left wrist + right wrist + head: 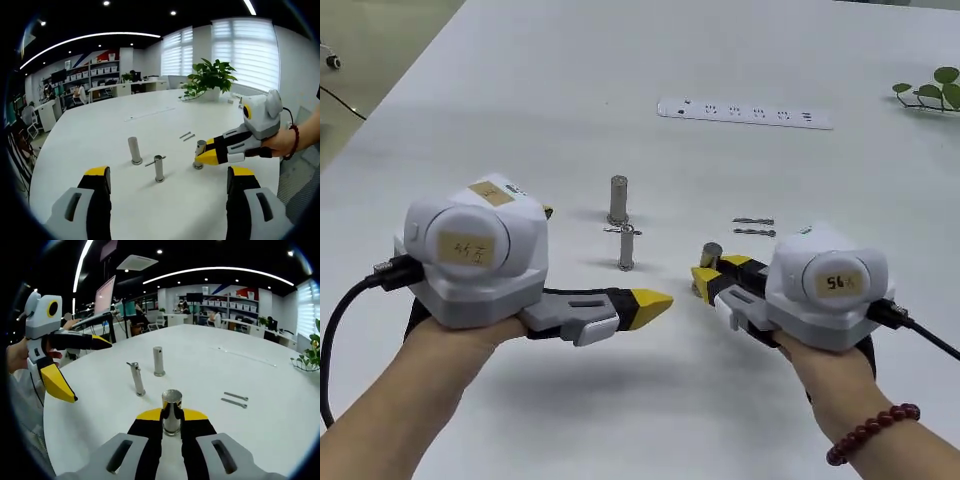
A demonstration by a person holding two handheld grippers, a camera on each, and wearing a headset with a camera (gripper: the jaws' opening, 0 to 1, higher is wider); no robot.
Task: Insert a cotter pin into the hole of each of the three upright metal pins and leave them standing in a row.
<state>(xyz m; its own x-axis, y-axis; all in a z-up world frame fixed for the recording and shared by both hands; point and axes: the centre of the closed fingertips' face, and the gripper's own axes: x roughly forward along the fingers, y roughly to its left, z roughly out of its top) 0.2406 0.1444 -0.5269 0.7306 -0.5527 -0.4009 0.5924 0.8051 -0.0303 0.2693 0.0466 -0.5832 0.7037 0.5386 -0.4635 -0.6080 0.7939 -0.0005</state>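
Observation:
Three upright metal pins stand on the white table (560, 90). The far pin (618, 200) (133, 150) (158, 360) is bare. The middle pin (627, 247) (159, 168) (136, 379) has a cotter pin (620, 231) (154, 161) through its top. My right gripper (705, 278) (172, 416) is shut on the third pin (711, 254) (172, 407), which stands on the table. Two loose cotter pins (753, 227) (234, 399) lie just behind it. My left gripper (642, 305) (167, 197) hovers open to the left, its jaws wide apart and holding nothing.
A white power strip (745, 112) lies across the far side of the table. Plant leaves (932, 92) reach in at the far right edge. A black cable (340, 320) trails from the left gripper.

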